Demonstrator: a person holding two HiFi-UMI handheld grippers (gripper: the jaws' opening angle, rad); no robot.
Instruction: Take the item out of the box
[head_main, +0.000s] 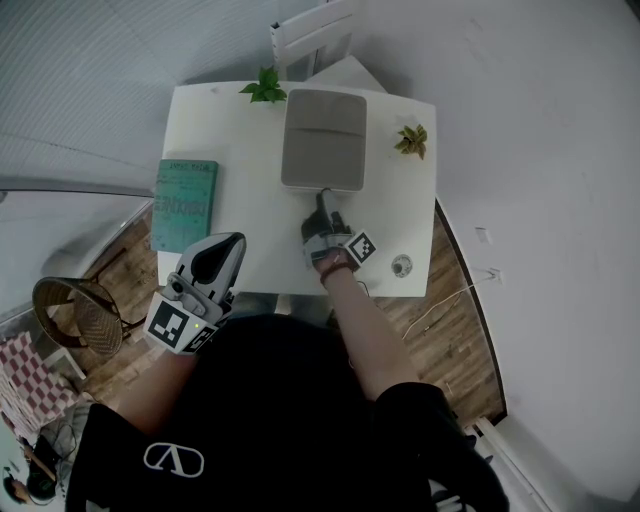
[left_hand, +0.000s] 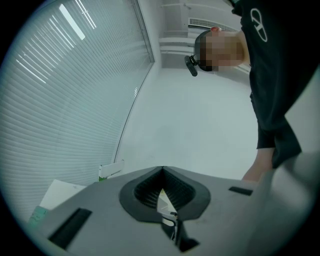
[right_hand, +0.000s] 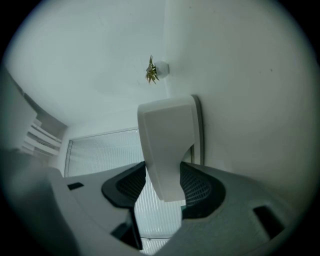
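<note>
The box is a flat grey one with rounded corners. It lies in the middle of the white counter, toward the far edge, with its lid down, so whatever it holds can't be seen. The right claw reaches to the middle of the box's near edge. In the right gripper view both pads press on a pale flap that sticks out from that edge, so this claw is clamped on the flap. The left claw is held back beside the person's body at the counter's near left corner. Its tips meet and there is nothing between them.

A green book lies flat near the left edge of the counter, well apart from the box. Its cover carries lines of print that are too small to read. A small green plant stands at the far edge, just left of the box, and a yellowish plant stands to the box's right. A small round thing sits near the front right corner; what it is can't be made out.

The only clear marking is a white oval emblem on the person's black shirt, with no letters. Each gripper's cube shows black-and-white square patterns, not words. No label can be seen on the box.
</note>
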